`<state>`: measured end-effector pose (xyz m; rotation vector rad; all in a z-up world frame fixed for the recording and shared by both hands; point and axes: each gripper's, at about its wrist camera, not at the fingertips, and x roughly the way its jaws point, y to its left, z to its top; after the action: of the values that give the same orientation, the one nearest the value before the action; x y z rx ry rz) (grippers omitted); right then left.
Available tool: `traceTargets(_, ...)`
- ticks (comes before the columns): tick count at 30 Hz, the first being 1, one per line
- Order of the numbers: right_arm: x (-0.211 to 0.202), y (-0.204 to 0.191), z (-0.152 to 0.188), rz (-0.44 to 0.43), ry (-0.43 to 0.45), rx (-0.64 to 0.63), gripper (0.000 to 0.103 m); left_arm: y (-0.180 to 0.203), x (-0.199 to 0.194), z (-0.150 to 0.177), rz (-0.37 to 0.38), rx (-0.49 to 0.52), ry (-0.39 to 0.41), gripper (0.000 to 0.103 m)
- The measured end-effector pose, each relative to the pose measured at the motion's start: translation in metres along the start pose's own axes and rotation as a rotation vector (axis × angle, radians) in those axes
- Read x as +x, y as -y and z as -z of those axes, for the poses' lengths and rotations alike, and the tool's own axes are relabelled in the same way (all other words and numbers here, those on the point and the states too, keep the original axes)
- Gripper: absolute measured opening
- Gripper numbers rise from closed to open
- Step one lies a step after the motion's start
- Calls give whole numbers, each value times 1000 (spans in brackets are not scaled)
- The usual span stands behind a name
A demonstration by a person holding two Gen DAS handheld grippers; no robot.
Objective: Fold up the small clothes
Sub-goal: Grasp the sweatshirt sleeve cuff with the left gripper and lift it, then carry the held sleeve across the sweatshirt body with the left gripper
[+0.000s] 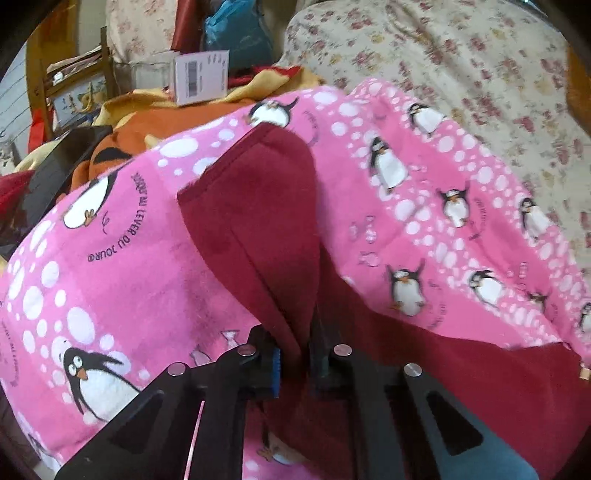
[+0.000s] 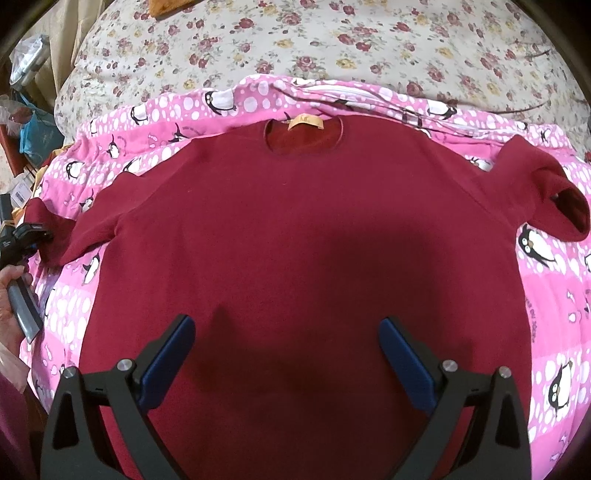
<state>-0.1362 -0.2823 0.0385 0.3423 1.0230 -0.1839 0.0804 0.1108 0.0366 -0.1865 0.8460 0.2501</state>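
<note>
A dark red long-sleeved shirt (image 2: 295, 229) lies flat on a pink penguin blanket (image 2: 546, 314), neck hole and tan label (image 2: 304, 122) at the far side. My right gripper (image 2: 286, 336) is open and empty, hovering over the shirt's lower body. My left gripper (image 1: 295, 354) is shut on the shirt's left sleeve (image 1: 255, 229), lifting it off the blanket (image 1: 110, 288). In the right wrist view the left gripper (image 2: 22, 236) shows at the far left at the sleeve's cuff. The right sleeve (image 2: 546, 199) lies spread out.
The blanket covers a bed with a floral sheet (image 2: 332, 40). Left of the bed is clutter: orange and yellow fabric (image 1: 147, 122), a white barcode tag (image 1: 201, 77), a black box (image 1: 55, 166), a blue bag (image 1: 236, 33).
</note>
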Motion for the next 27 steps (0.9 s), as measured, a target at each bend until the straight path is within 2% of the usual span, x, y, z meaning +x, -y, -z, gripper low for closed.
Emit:
traceTargets(4, -3, 3, 1, -4, 2, 4, 101, 13, -24, 3, 54, 27, 17, 0)
traceTargets(10, -11, 18, 0, 9, 16, 34, 101, 61, -78, 18, 246, 103, 24, 0)
traceTargets(15, -26, 35, -3, 18, 45, 66, 101, 126, -128, 52, 460, 215, -4, 0)
traceTargets(19, -37, 52, -5, 32, 65, 89, 101, 178, -147, 91, 570, 311, -79, 0)
traceTargets(21, -40, 62, -4, 36, 67, 106, 101, 195, -147, 107, 591, 347, -112, 0)
traceTargets(27, -43, 81, 0, 51, 65, 133, 101, 231, -149, 151, 575, 448, -161, 0)
